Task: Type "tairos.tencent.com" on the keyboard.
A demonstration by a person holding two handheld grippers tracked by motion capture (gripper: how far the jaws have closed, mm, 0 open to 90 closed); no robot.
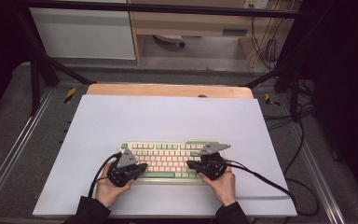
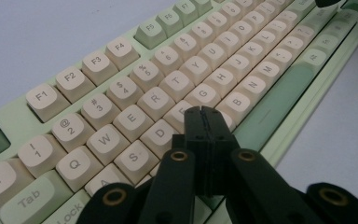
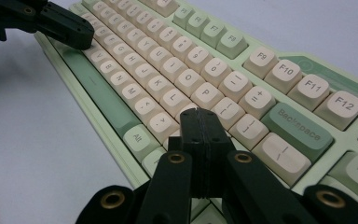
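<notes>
We hold the left gripper [image 2: 203, 112] with its two black jaws pressed flat together, nothing between them. In the left gripper view its tip sits low over the keyboard [image 2: 270, 140], at the home row between the D key [image 2: 160, 133] and the G key [image 2: 205, 93]; we cannot tell whether it touches the key beneath it. The long green space bar [image 2: 270, 112] runs just to the right of the tip.

Our right gripper [image 3: 200, 114] is closed the same way, jaws pressed together and pinching nothing. In the right gripper view its tip hovers over the right end of the letter rows, just below the P key [image 3: 207, 94] and beside the Backspace key [image 3: 302, 129]. Again we cannot tell if it makes contact. The left gripper [image 3: 70, 29] shows farther off at the upper left of that view, over the near edge of the keyboard.

From the high view we see our left hand [image 1: 112, 189] and right hand [image 1: 223, 184] coming in from the bottom edge, each wrapped round its gripper, with a cable [image 1: 261, 178] trailing off to the right. The keyboard [image 1: 168, 161] is pale green with cream keys and lies flat on a white sheet [image 1: 168, 116] that covers the wooden table [image 1: 168, 90], toward the near side and roughly centred. There are no containers on the sheet.
</notes>
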